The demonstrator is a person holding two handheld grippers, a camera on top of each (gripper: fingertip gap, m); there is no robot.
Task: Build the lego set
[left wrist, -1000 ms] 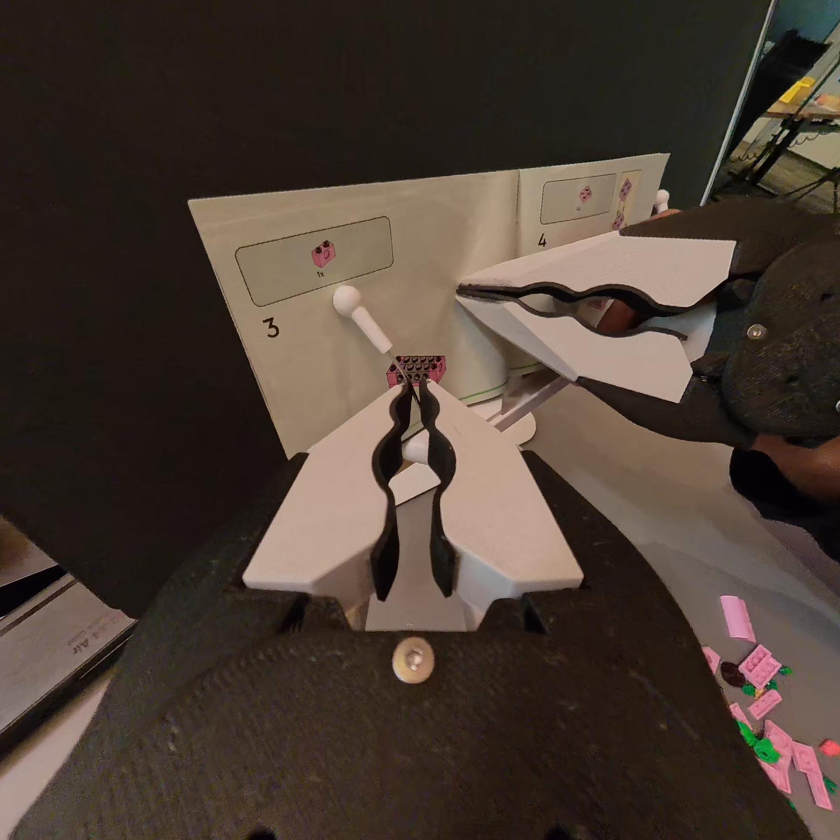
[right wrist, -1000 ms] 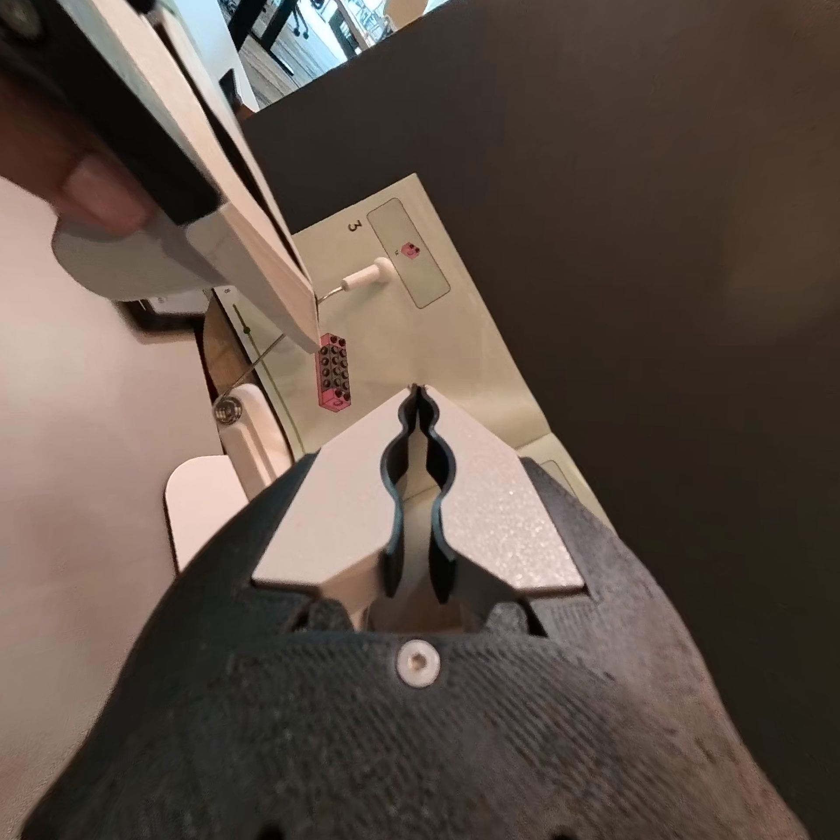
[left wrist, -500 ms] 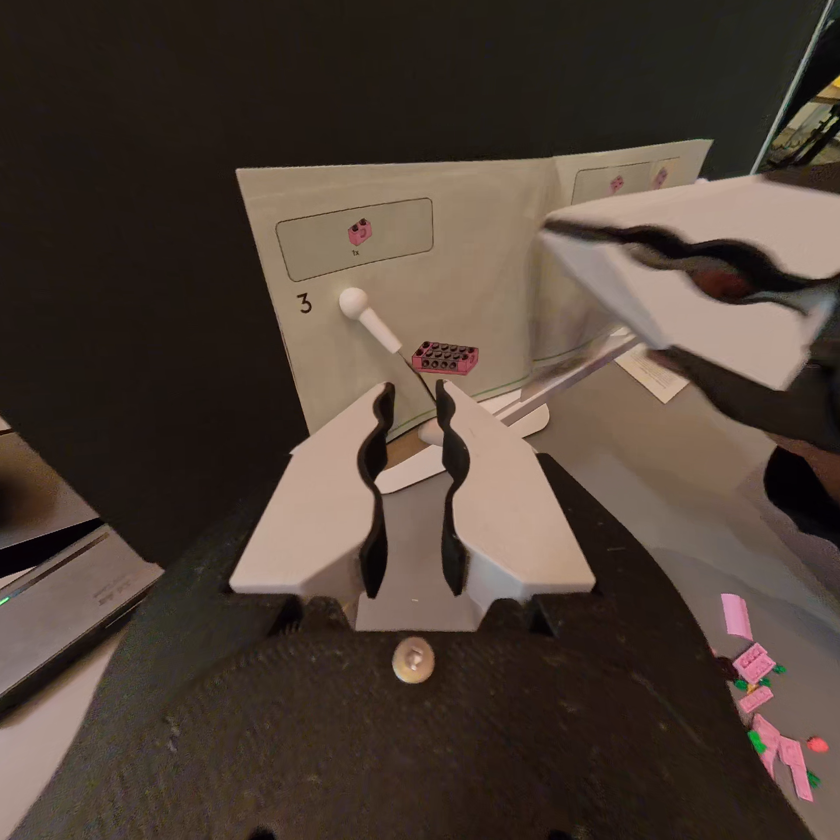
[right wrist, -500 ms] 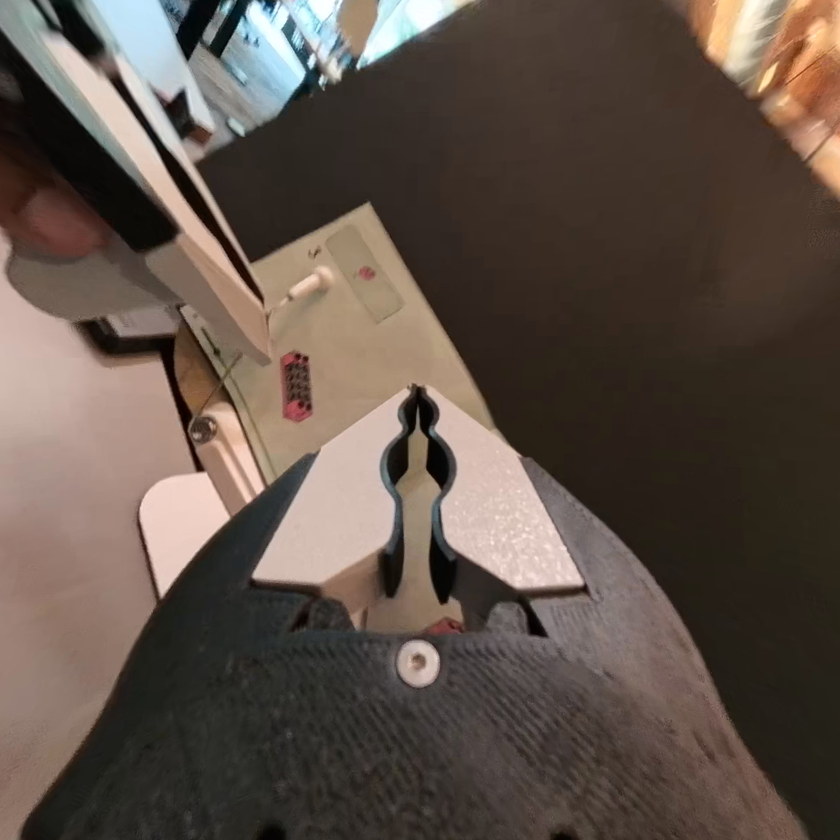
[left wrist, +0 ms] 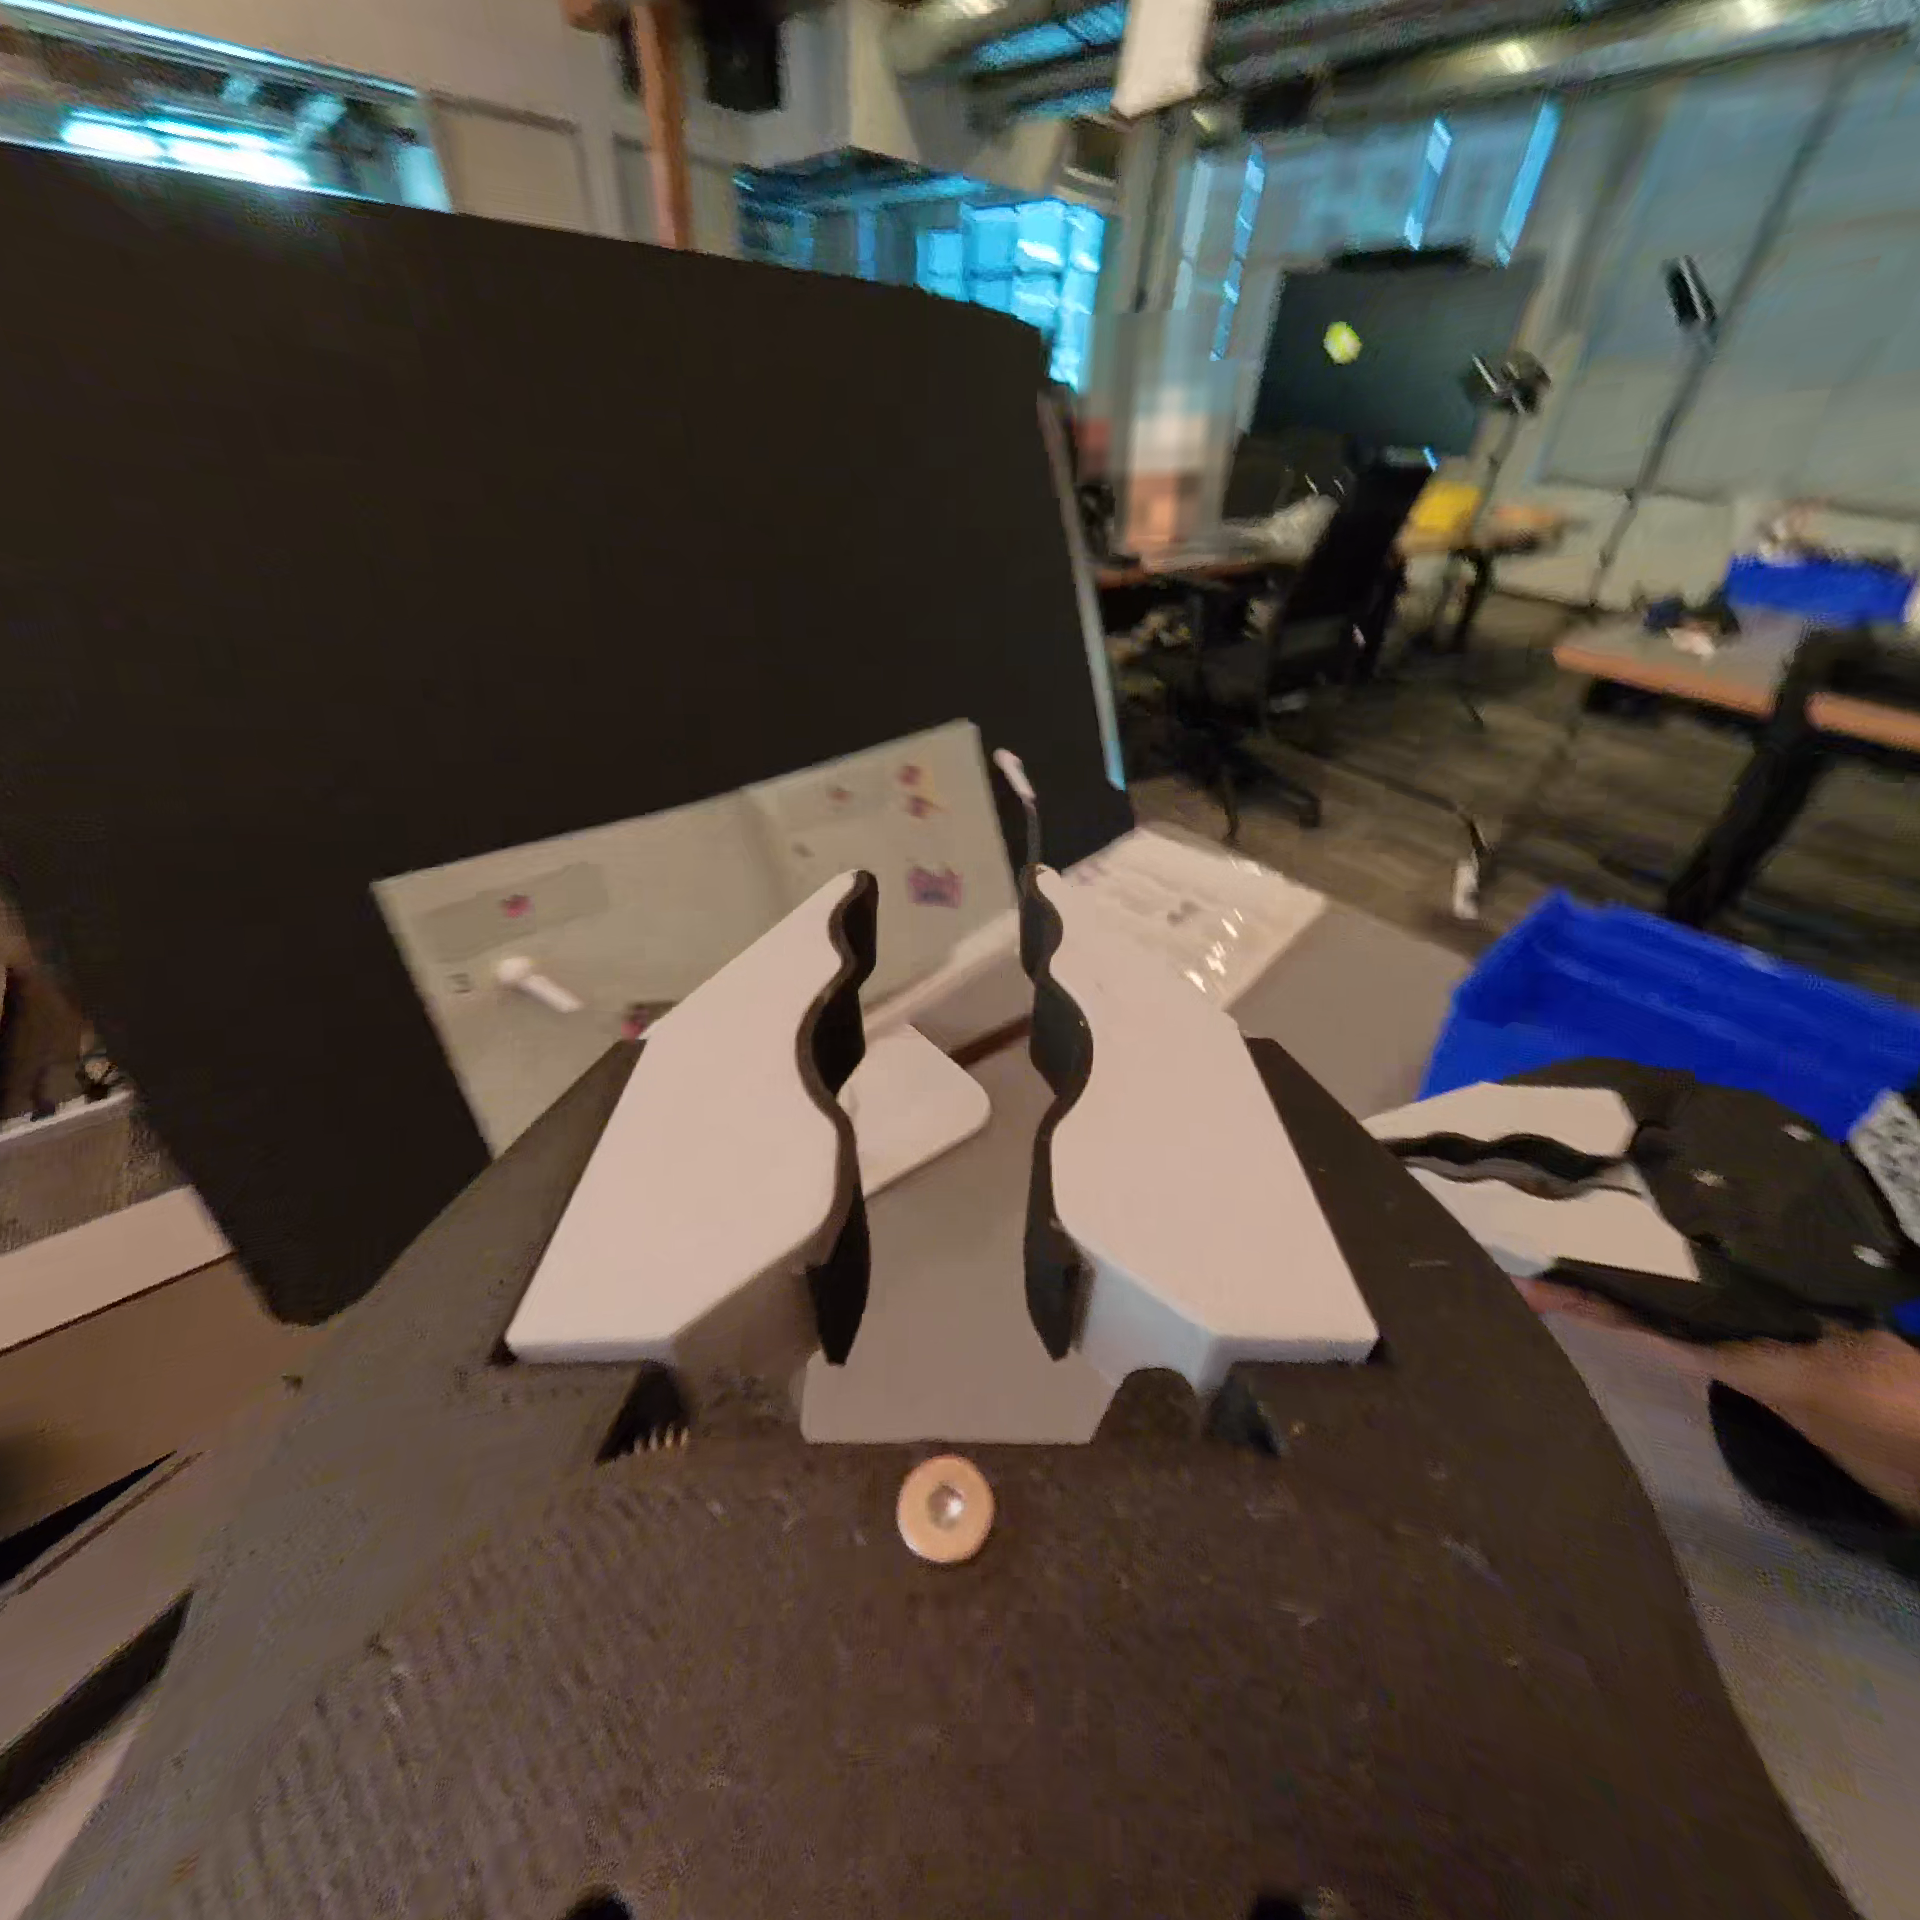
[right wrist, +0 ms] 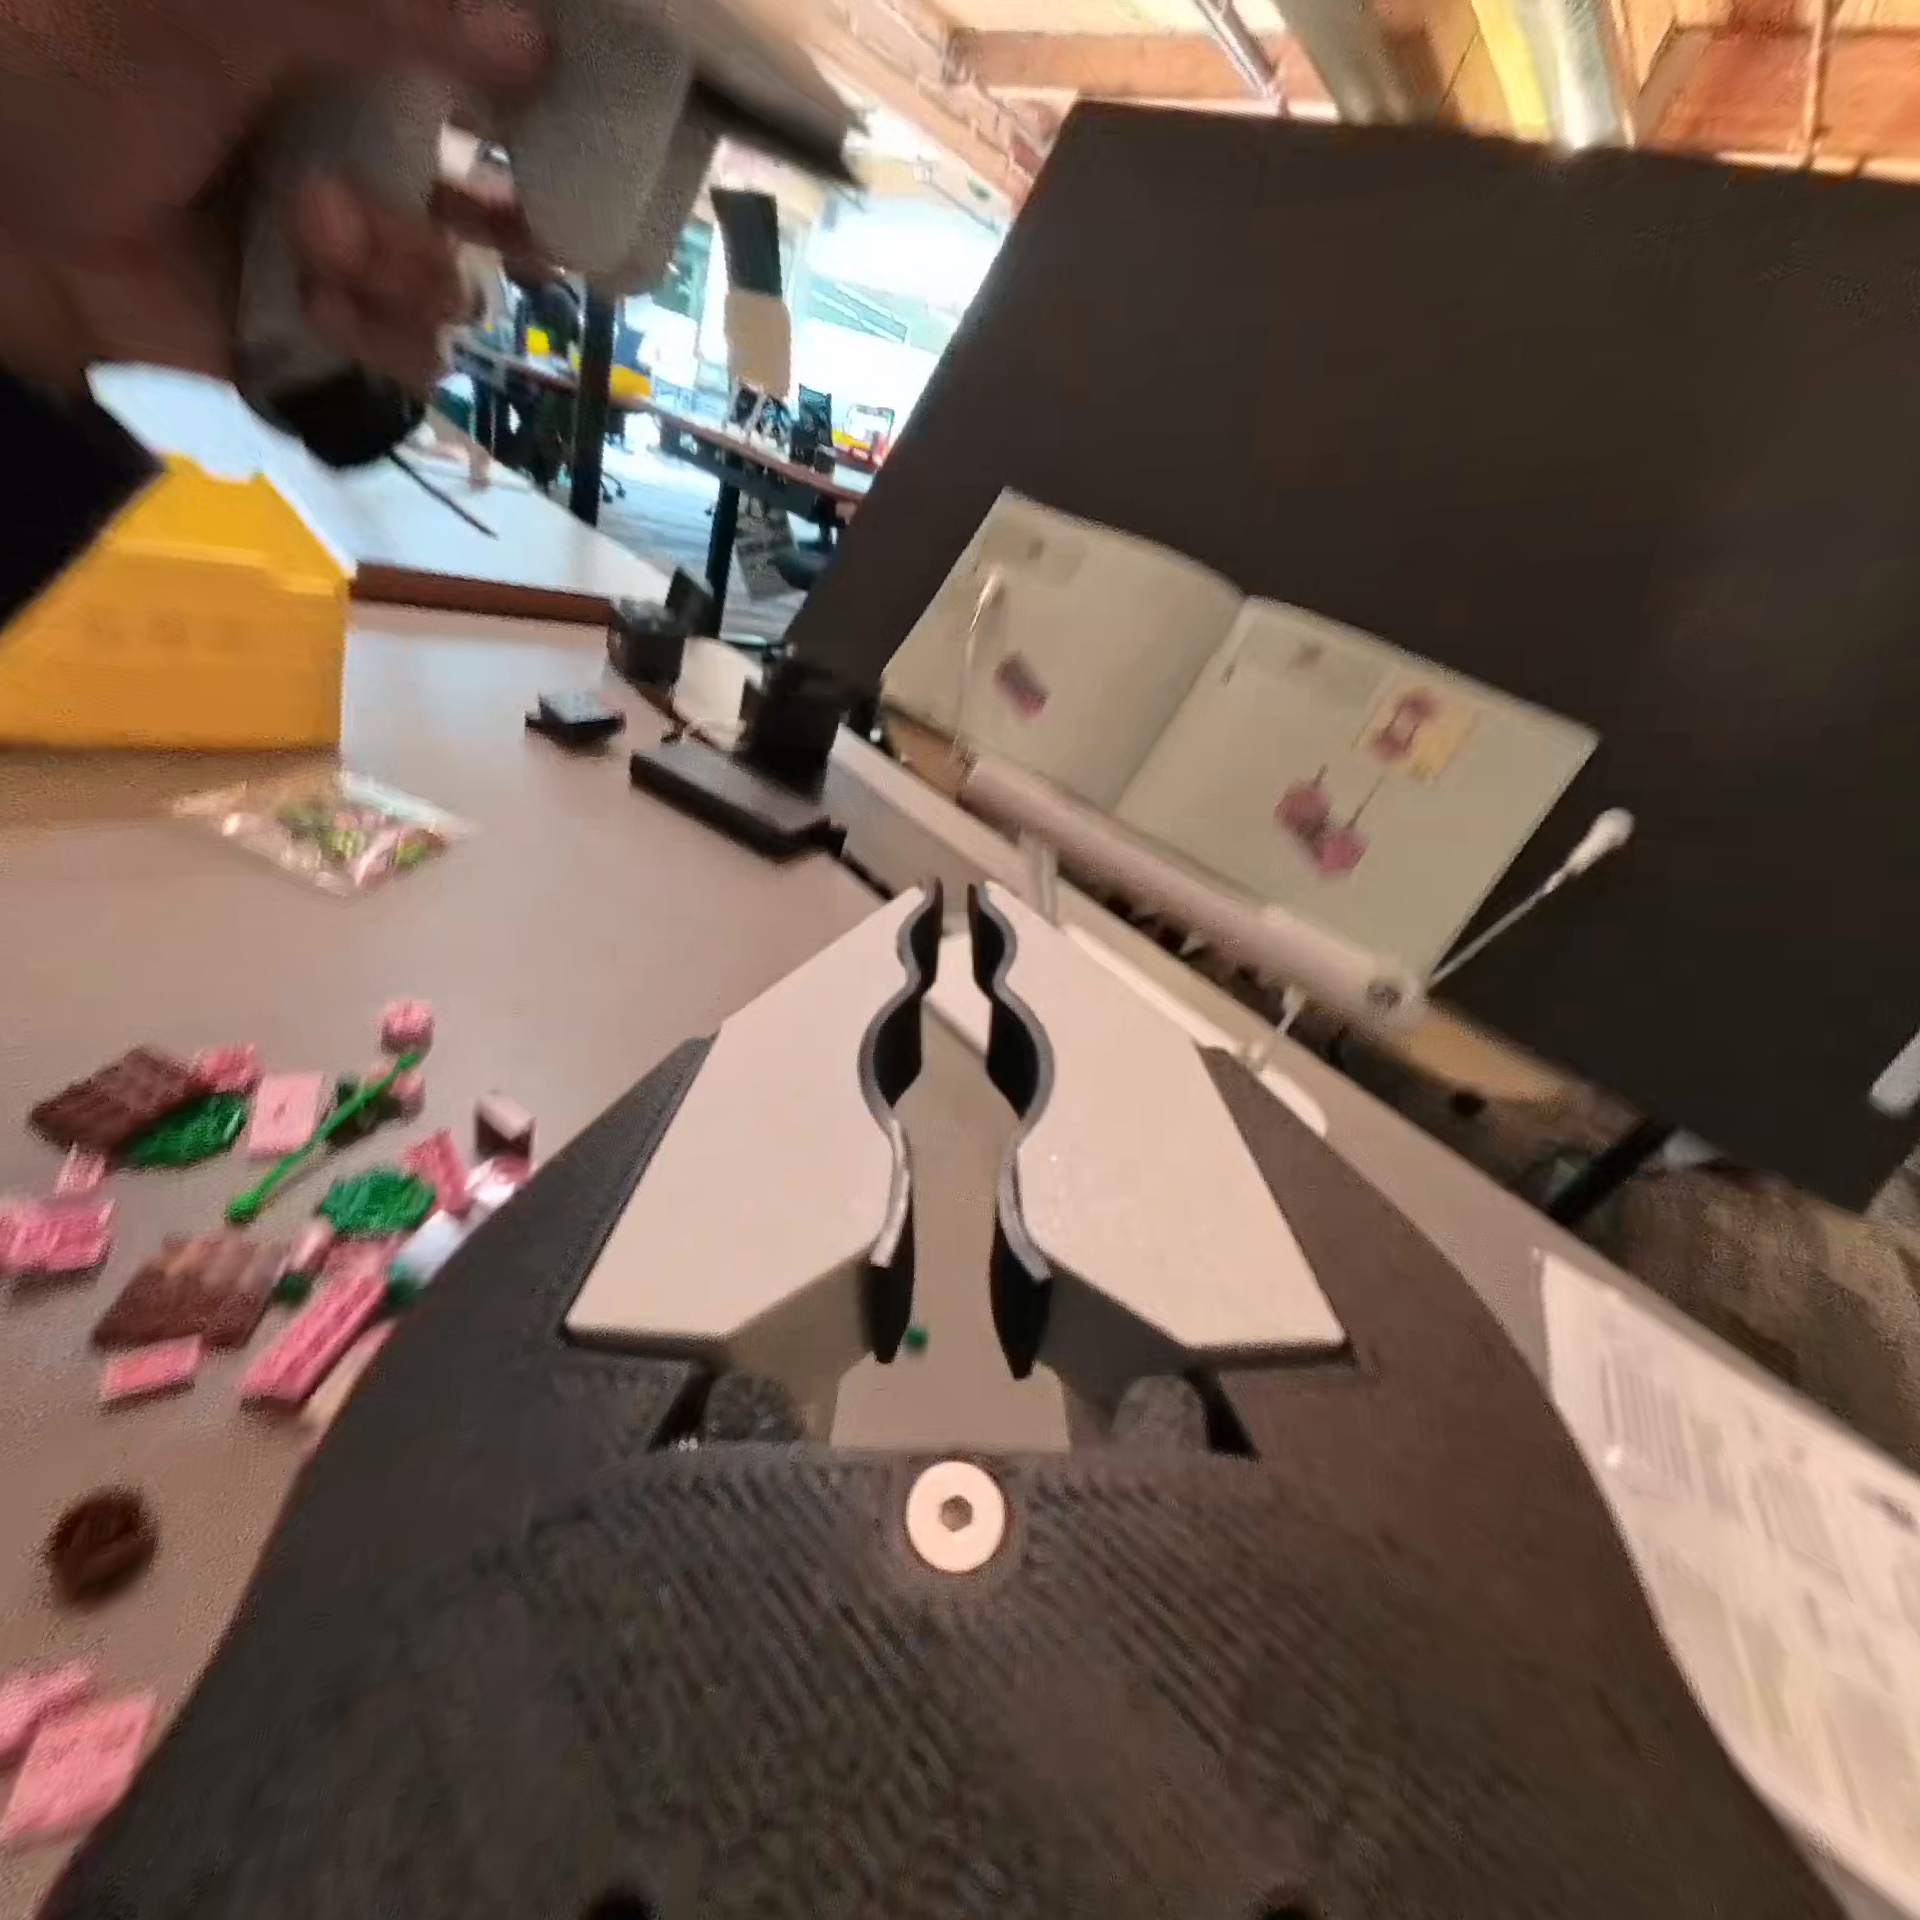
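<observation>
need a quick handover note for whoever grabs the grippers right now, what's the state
Left gripper: open, empty, raised in front of the booklet.
Right gripper: open by a narrow gap, empty, over the table.
Loose bricks lie scattered on the table, to the right gripper's left; a sealed bag of parts sits farther back.
Booklet stands open on its stand against the black board.
No assembled piece shows. All building is left.
</observation>
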